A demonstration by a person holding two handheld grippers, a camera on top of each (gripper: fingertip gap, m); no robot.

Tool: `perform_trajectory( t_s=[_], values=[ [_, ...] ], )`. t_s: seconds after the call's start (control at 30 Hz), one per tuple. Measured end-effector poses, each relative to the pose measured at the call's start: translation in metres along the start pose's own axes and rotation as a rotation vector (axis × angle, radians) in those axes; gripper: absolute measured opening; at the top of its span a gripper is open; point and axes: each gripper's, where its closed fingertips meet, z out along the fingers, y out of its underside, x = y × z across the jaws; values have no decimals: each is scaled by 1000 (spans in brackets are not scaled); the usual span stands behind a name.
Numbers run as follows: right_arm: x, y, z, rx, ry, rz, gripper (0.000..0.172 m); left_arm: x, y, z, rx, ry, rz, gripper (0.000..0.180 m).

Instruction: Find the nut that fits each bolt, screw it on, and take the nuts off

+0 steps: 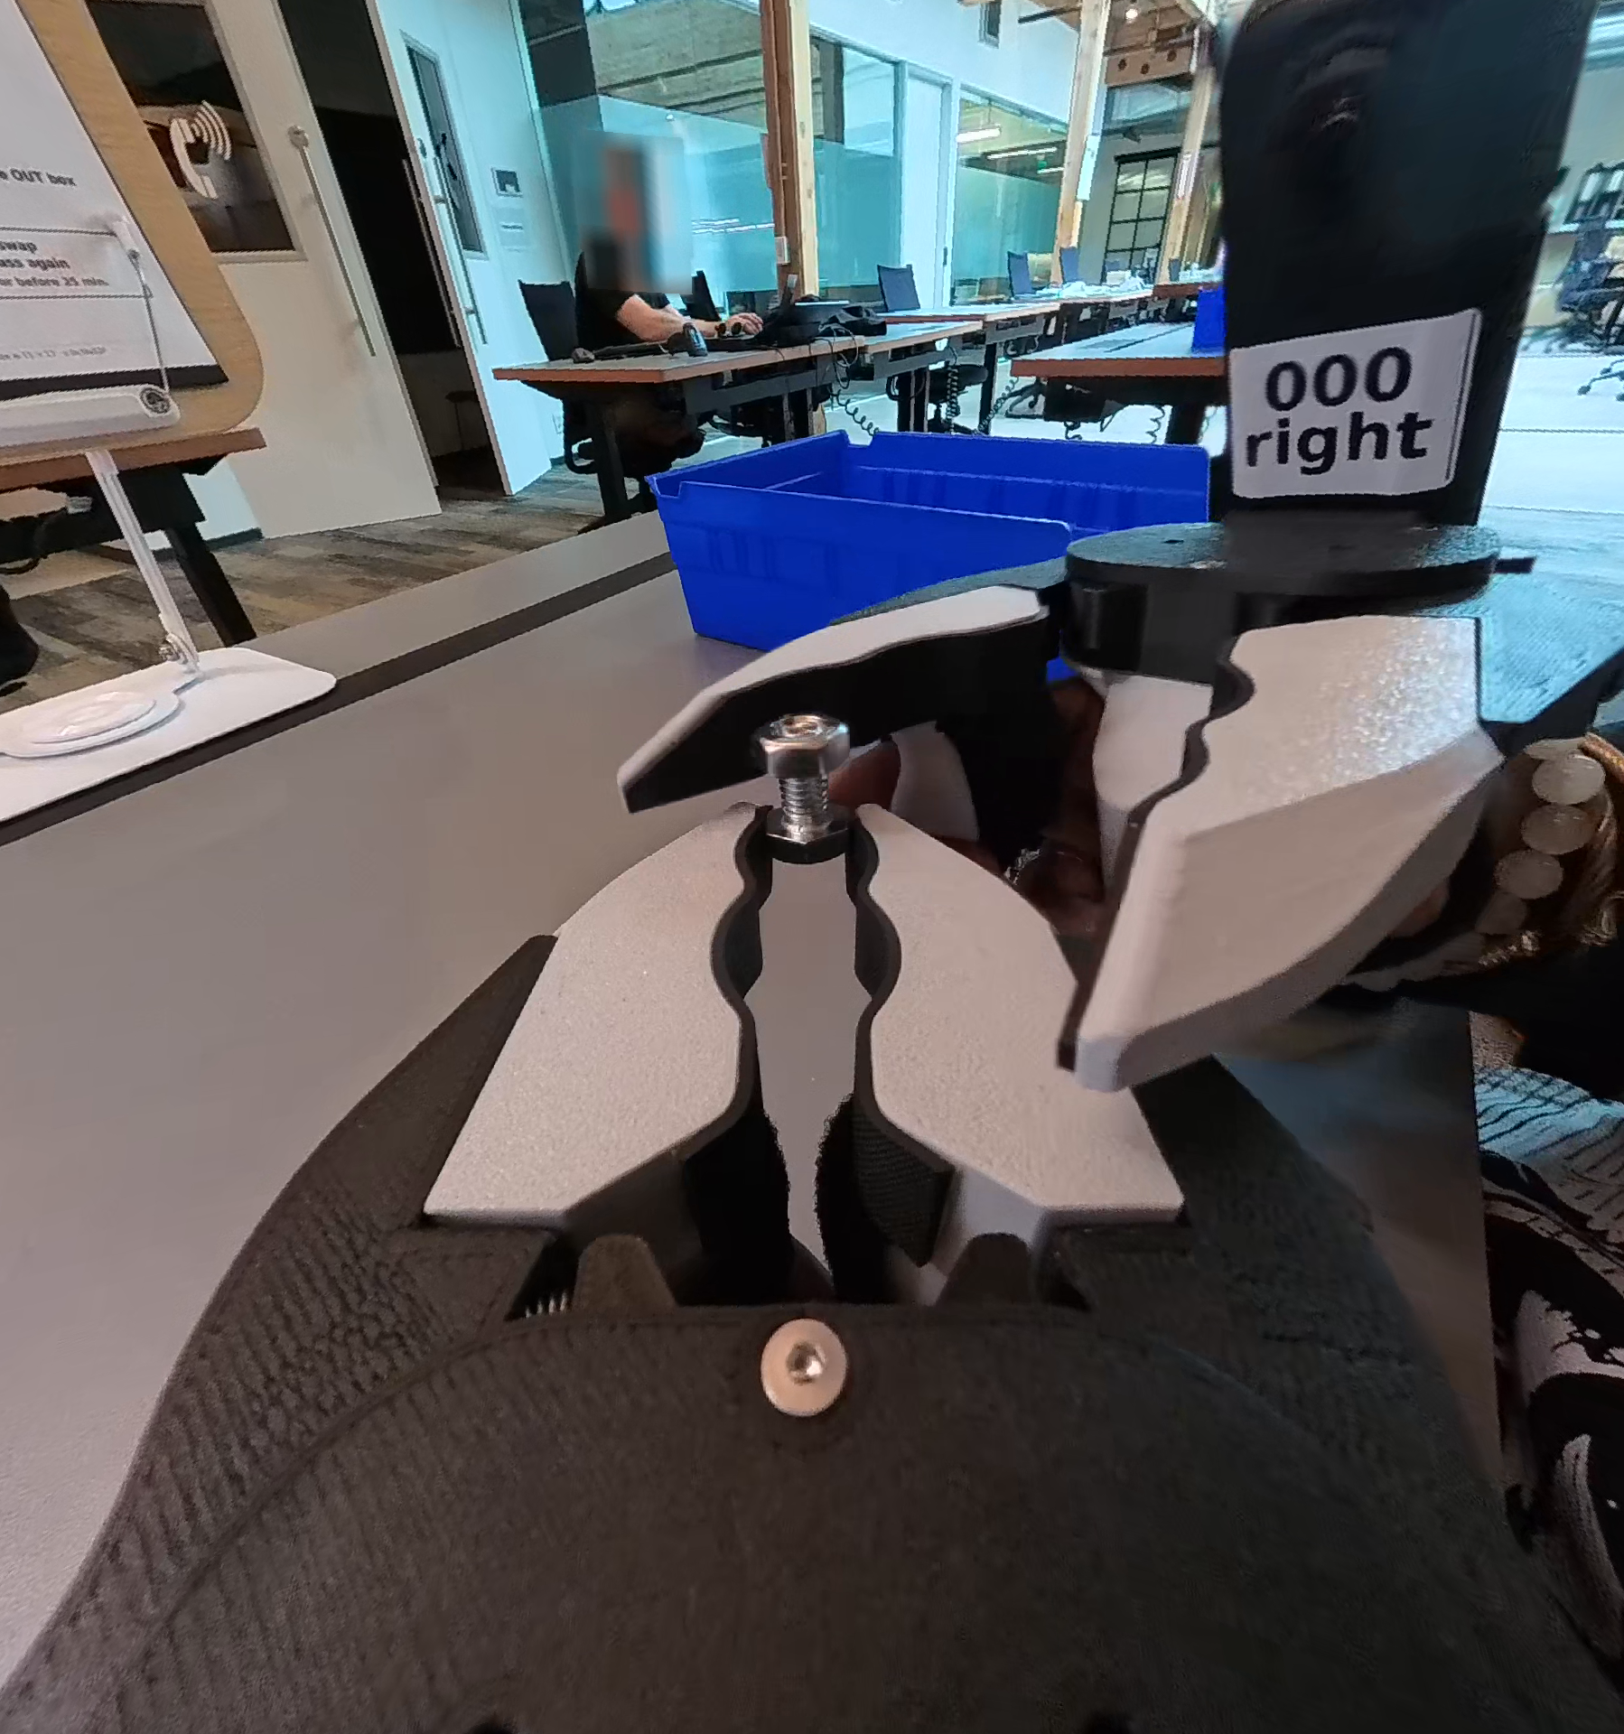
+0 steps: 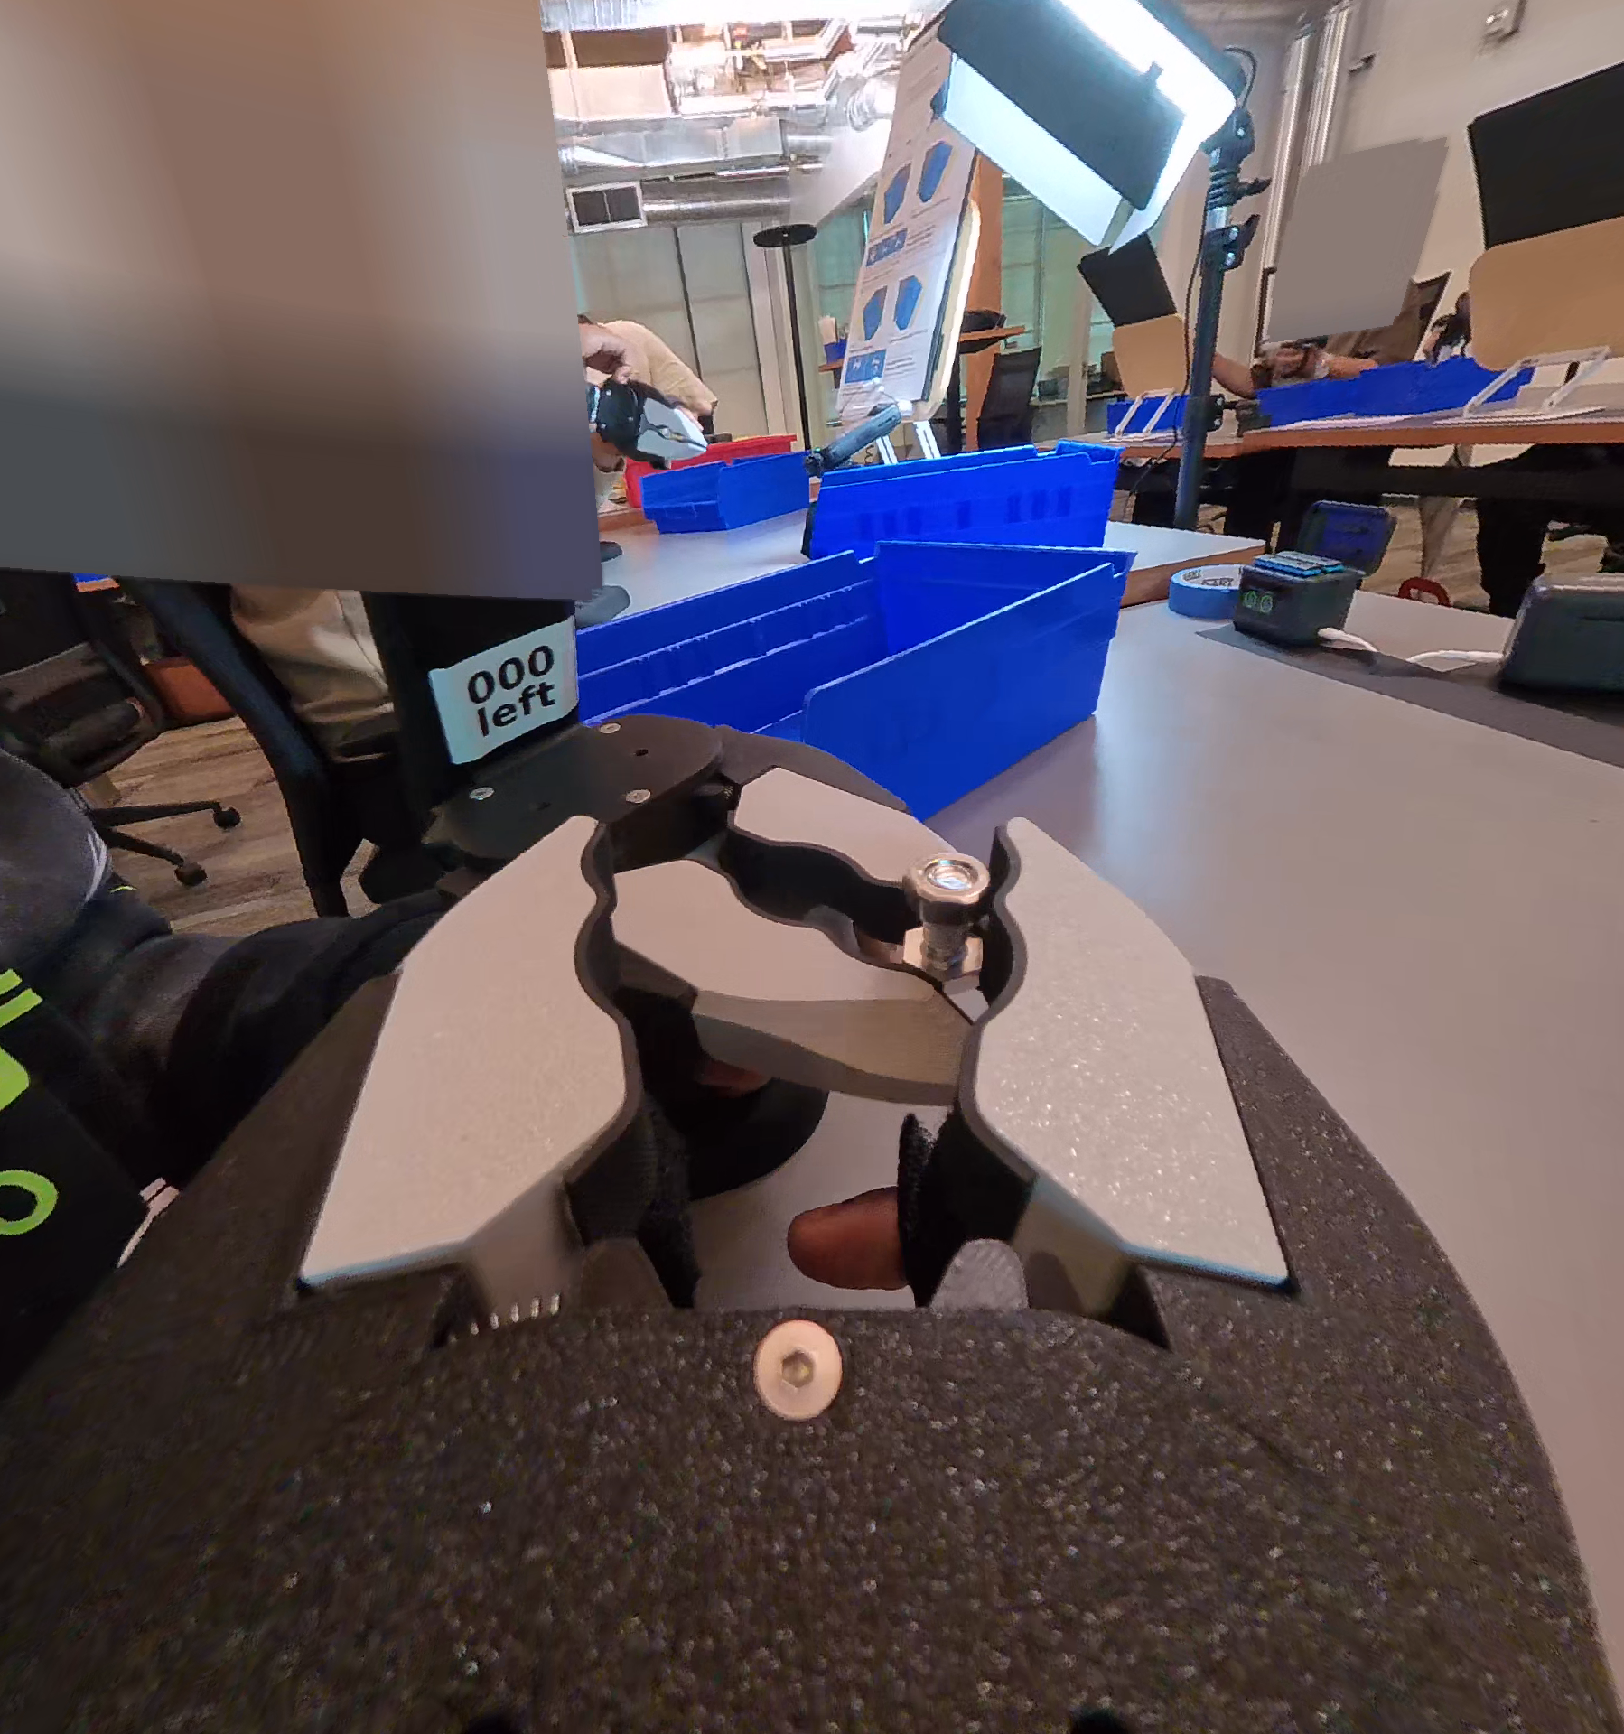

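The left hand-held gripper (image 1: 804,830) clamps the hex head of the small, hard, slippery steel bolt (image 1: 801,798), while the right hand-held gripper (image 2: 794,901) stands released around its silver hex nut (image 1: 804,741), best pinched on its flats.

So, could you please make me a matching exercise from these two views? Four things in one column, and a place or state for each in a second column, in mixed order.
Things:
1. Left claw
2. Right claw
3. Nut
4. Blue bin

Places or states:
A. Stands on the grey table, behind both claws
B. Closed on the bolt's hexagonal head
C. Sits at the top end of the upright bolt
D. Open wide, fingers apart, gripping nothing

Pairs: 1-B, 2-D, 3-C, 4-A
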Motion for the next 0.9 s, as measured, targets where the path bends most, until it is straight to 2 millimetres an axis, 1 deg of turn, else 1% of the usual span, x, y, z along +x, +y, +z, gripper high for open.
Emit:
perform_trajectory(
  t_s=[0.1,0.2,0.23,0.27,0.3,0.37,0.43,0.53,0.57,0.63,0.7,0.9],
  values=[
    [0,0,-6,5,19,0,76,-1,-1,-1,5,-2,-6,15],
    [0,-1,-19,18,39,6,68,-2,-2,-2,16,-4,-21,15],
    [0,-1,-24,23,47,5,62,-4,-2,-2,20,-8,-28,15],
    [-3,-1,-29,28,35,-3,45,-4,-3,-2,23,-8,-36,15],
    [-8,-2,-34,38,9,-10,23,-5,-3,-2,23,-6,-43,15],
    [-7,-5,-41,63,22,-1,19,-5,-3,-2,24,-5,-44,15],
    [-3,-6,-45,72,43,3,20,-4,-2,-2,22,-6,-39,15],
    [4,-7,-43,76,60,12,29,-4,-2,-2,22,-5,-37,15],
    [6,-7,-41,77,66,16,33,-4,-3,-2,22,-3,-37,15],
    [12,-7,-36,76,90,19,53,-3,-2,-2,20,-2,-33,15],
    [14,-7,-30,69,84,16,62,-3,-2,-1,15,-2,-26,15],
    [12,-7,-9,52,38,5,67,-1,0,0,4,0,-8,15]
  ],
)
